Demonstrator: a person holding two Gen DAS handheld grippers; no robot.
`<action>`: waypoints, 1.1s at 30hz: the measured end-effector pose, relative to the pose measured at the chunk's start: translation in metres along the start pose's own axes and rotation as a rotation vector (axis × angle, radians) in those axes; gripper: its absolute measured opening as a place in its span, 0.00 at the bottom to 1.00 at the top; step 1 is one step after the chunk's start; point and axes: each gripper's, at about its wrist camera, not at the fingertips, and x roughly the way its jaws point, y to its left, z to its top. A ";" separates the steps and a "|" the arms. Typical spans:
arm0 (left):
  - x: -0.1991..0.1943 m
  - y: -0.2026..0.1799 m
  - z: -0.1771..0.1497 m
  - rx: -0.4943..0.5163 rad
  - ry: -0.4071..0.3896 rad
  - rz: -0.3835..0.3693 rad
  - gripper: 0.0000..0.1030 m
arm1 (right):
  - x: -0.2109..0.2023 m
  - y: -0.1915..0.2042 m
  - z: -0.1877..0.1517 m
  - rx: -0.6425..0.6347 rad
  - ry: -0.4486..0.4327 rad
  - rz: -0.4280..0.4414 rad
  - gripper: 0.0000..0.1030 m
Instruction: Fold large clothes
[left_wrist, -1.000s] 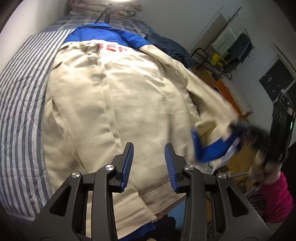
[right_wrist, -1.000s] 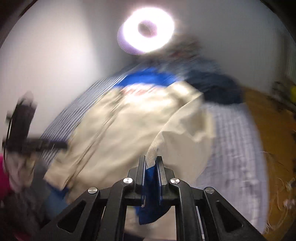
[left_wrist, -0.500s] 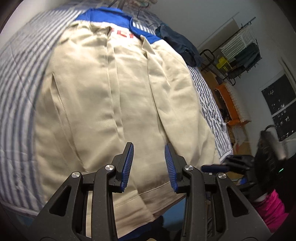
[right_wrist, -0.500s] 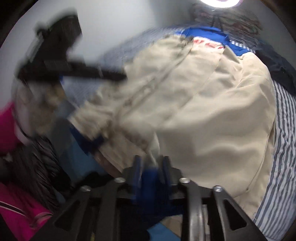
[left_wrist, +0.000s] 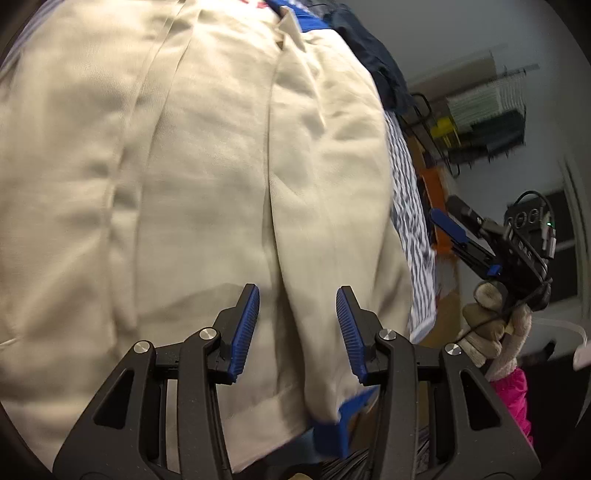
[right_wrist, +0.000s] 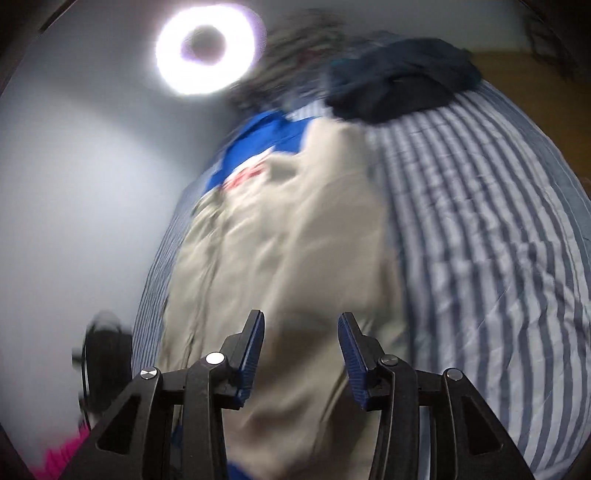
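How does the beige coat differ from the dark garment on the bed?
The beige coat is pale, with blue trim, and lies spread flat along the striped bed; the dark garment is navy and sits bunched in a heap at the far end. The coat looks much larger. Both rest on the bed, ungripped.

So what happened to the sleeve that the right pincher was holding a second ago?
The right gripper let go of the blue-cuffed beige sleeve; it now lies folded over the beige jacket, and the jaws are opening, empty. The left gripper moved closer, opening, holding nothing. The jacket, striped bedsheet and dark clothes pile stayed put.
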 end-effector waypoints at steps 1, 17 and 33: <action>0.004 0.001 0.002 -0.019 -0.003 -0.006 0.43 | 0.007 -0.008 0.011 0.026 0.000 0.011 0.43; -0.001 -0.014 -0.015 0.088 -0.135 0.225 0.00 | 0.079 -0.067 0.114 0.200 -0.023 0.145 0.44; 0.006 -0.016 -0.025 0.146 -0.104 0.206 0.00 | 0.115 -0.019 0.183 -0.005 -0.141 0.022 0.03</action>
